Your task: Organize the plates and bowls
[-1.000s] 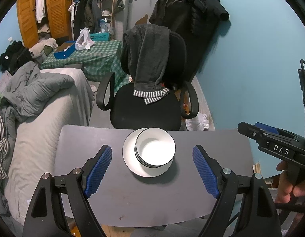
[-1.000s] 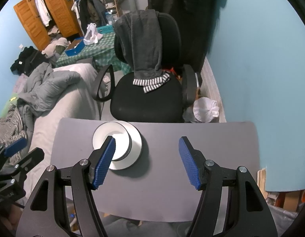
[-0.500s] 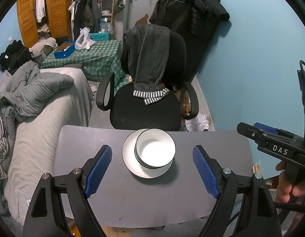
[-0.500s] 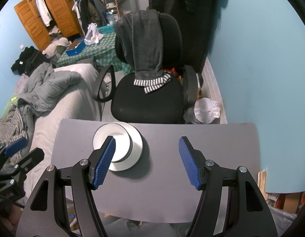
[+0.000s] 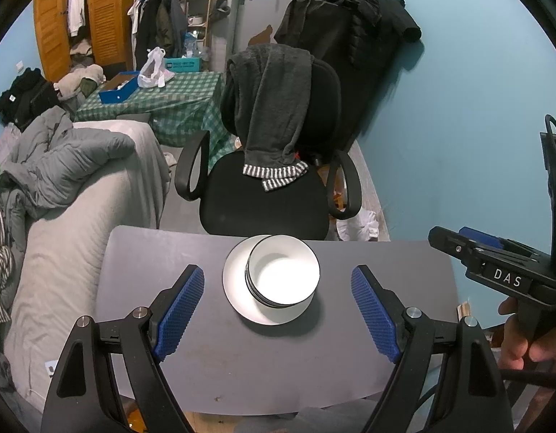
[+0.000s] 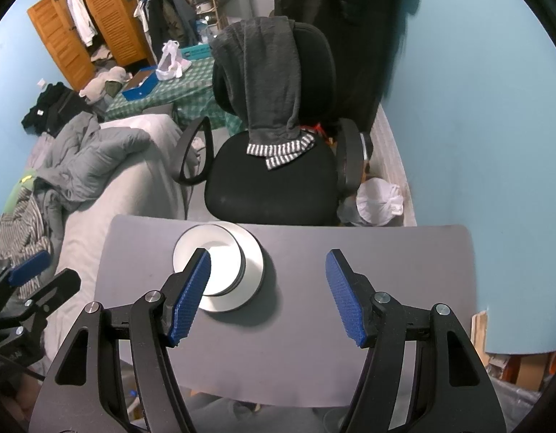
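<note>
White bowls [image 5: 283, 274] with dark rims sit nested on a white plate [image 5: 236, 288] on the grey table [image 5: 242, 361]. My left gripper [image 5: 278, 310] hovers above the table just in front of the stack, open, with nothing between its blue pads. In the right wrist view the same bowls [image 6: 224, 256] and plate [image 6: 254, 270] lie to the left, partly hidden behind the left pad. My right gripper [image 6: 269, 296] is open over bare table, empty. The right gripper [image 5: 494, 267] also shows at the right edge of the left wrist view, held by a hand [image 5: 523, 342].
A black office chair [image 5: 270, 195] draped with a grey garment stands right behind the table's far edge. A bed with a grey duvet [image 5: 61, 187] runs along the left side. The blue wall [image 5: 458, 144] is close on the right. A white bag [image 6: 380, 202] lies on the floor.
</note>
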`<control>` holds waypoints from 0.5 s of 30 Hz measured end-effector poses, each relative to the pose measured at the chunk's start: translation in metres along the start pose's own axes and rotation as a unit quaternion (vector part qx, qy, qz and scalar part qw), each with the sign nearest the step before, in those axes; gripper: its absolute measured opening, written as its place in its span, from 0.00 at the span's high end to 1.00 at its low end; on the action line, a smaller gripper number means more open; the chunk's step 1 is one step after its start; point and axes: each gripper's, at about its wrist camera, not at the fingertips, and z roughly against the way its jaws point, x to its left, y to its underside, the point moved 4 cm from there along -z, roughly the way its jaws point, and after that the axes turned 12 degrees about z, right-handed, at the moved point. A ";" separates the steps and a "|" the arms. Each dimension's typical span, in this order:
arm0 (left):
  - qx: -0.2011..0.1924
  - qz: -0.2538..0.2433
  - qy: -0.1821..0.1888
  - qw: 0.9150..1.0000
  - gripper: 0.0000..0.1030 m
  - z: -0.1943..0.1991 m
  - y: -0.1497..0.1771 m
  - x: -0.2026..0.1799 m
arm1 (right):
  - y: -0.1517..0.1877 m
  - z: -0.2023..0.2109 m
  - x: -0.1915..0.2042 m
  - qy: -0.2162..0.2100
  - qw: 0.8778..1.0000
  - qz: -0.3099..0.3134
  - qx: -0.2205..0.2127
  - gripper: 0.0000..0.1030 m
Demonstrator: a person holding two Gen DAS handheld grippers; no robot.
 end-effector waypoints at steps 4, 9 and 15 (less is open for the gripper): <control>0.003 0.006 0.004 1.000 0.18 0.001 0.001 0.003 | 0.001 0.001 0.009 -0.001 1.000 0.004 0.000 0.37; 0.004 0.006 0.005 1.000 0.18 0.001 0.001 0.003 | 0.001 0.001 0.010 -0.001 1.000 0.004 -0.001 0.37; 0.004 0.006 0.004 1.000 0.18 0.001 0.001 0.002 | 0.000 0.001 0.009 -0.002 1.000 0.003 -0.001 0.37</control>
